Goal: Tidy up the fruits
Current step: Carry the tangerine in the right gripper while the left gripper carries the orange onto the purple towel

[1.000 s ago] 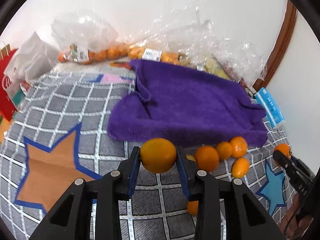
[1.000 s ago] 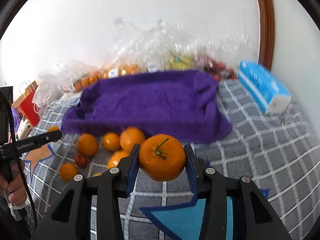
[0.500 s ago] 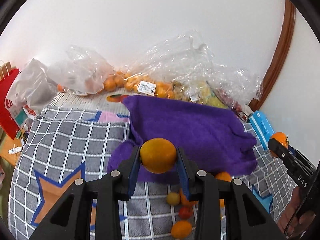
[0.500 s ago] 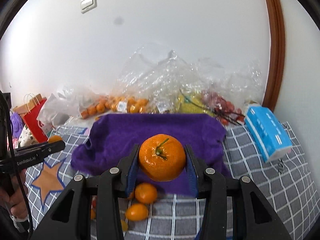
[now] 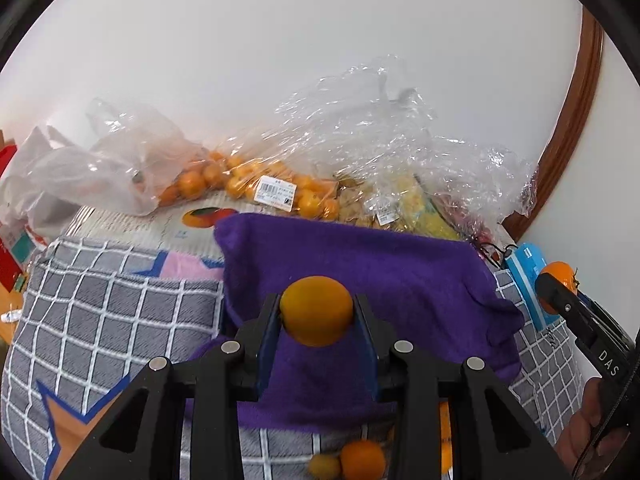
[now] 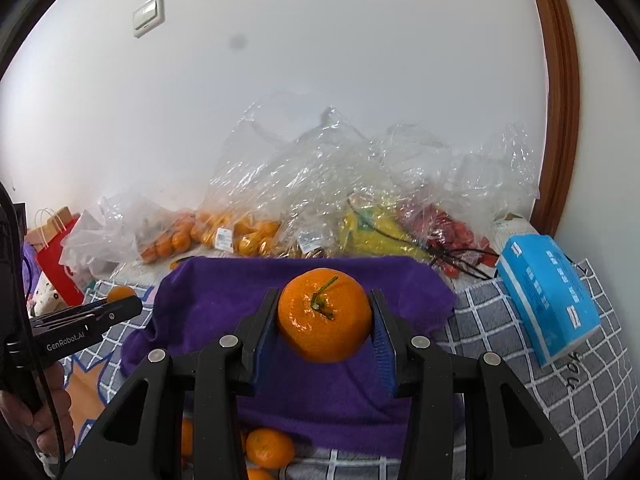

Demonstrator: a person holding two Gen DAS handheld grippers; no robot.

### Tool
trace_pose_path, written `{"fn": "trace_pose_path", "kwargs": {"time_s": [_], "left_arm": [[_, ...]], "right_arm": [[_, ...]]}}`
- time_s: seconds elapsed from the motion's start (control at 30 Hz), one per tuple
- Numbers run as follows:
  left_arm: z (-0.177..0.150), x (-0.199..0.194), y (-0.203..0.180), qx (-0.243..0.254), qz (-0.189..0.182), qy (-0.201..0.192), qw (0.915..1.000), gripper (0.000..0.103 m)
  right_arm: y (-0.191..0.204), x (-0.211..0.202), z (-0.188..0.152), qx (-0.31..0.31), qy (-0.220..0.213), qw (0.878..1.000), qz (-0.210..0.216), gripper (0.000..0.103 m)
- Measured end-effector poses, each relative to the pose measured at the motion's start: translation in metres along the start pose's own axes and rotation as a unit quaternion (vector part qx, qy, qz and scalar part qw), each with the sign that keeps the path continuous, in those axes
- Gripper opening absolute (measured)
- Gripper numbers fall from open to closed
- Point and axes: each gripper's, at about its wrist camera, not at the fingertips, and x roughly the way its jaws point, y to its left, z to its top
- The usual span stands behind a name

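The mandarins point(image 5: 316, 310) point(image 6: 324, 314) sat clamped in your left fingers point(image 5: 269, 334) and right fingers point(image 6: 262, 330), both above the purple towel point(image 5: 400, 280), lying directly ahead and below.

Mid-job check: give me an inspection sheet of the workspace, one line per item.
Surface: grey checked cloth with star patches, partly under a rumpled purple towel.
Job's things: smooth orange fruit in left gripper; stemmed orange mandarin in right gripper; loose small oranges at the towel's near edge.
Clutter: clear plastic bags of fruit along the wall; blue tissue pack; red paper bag.
Grippers: both shut on fruit, raised over the towel.
Cables: black cord beside the bags.
Surroundings: white wall, light switch, brown wooden frame.
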Motion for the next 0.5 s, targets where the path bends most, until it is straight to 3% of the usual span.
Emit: {"fn": "trace_pose_path", "kwargs": {"time_s": [0.5], "left_arm": [[-0.011,0.04,0.007,0.004,-0.005,0.023,0.9997,0.034]], "right_arm": [[-0.027,0.037,-0.015,0.023,0.025,0.999,-0.013,0.043]]}}
